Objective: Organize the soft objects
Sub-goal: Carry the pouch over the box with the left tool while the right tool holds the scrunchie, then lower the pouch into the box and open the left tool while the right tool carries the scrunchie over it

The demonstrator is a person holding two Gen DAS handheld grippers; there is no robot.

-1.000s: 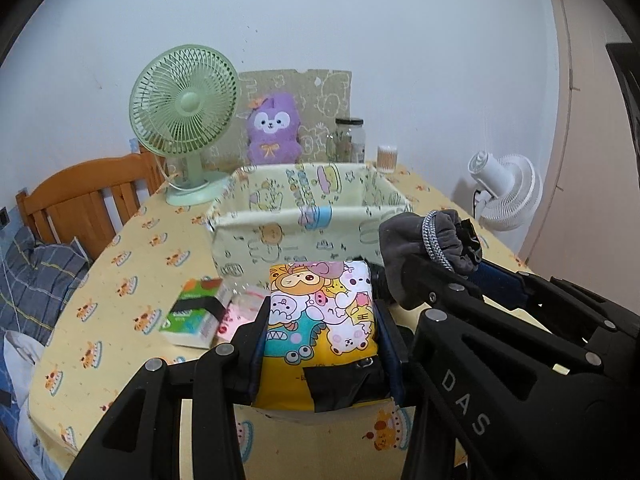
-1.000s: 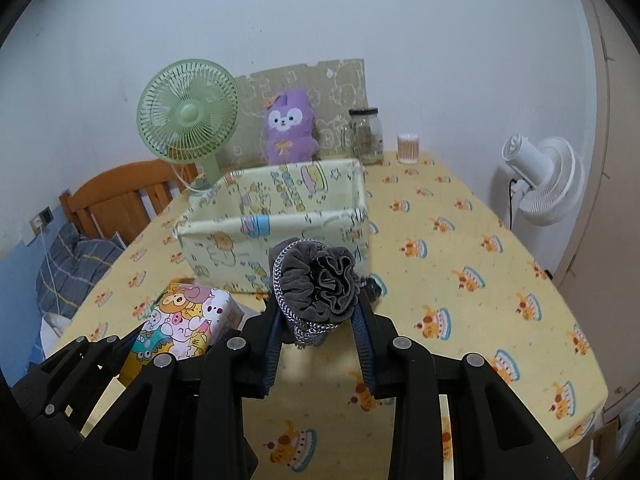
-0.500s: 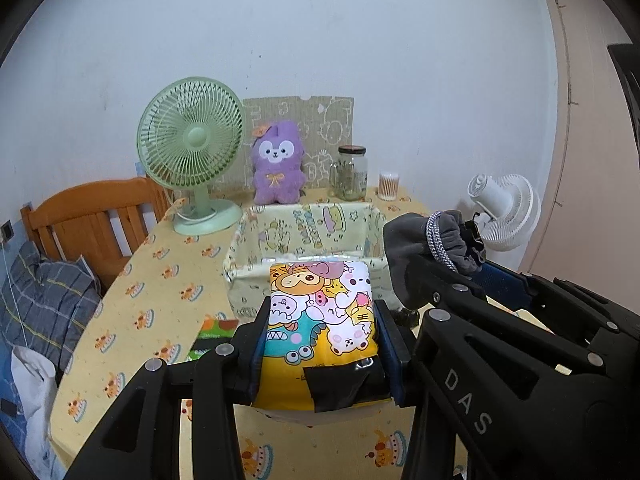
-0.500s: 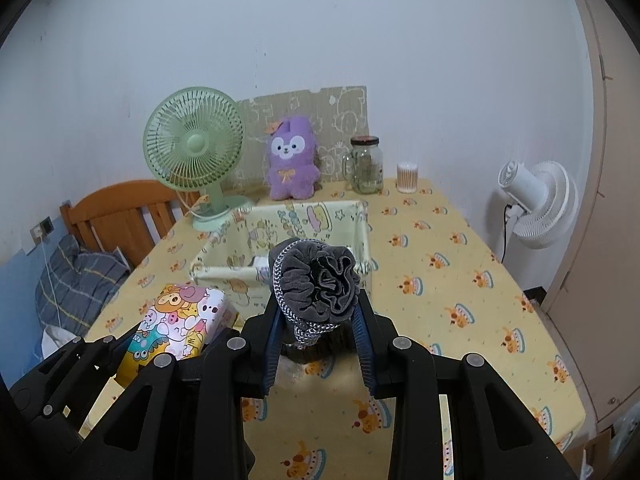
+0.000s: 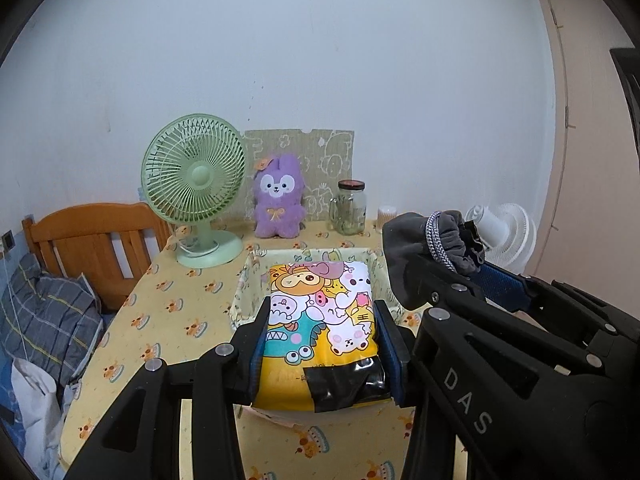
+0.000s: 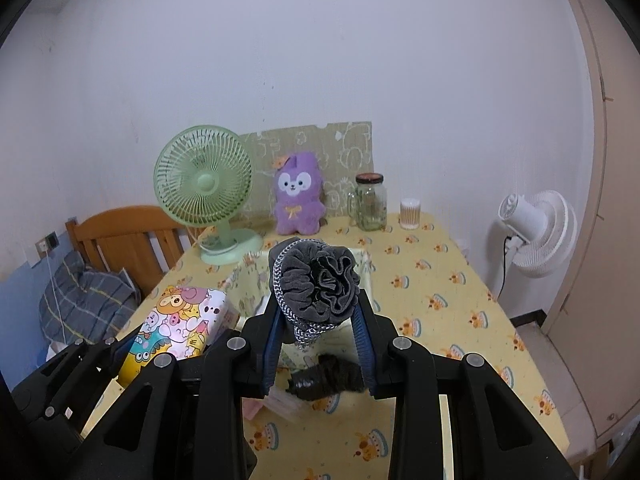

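Tissue pack (image 5: 320, 320) is sitting clamped between your left gripper's (image 5: 322, 344) pads, held above the table (image 5: 172, 312) and tilted down toward the fabric bin (image 5: 248, 280). Your right gripper (image 6: 320, 332) is squeezing the grey scrunchie (image 6: 320, 284) alongside, angled down likewise. Beyond the bin, a green fan (image 5: 192, 176) and purple plush (image 5: 278, 196) are standing by the wall.

Table (image 6: 460, 280), yellow cake-print cloth: green fan (image 6: 208, 196), purple plush (image 6: 298, 198), jar (image 6: 370, 202), fabric bin (image 5: 244, 296).
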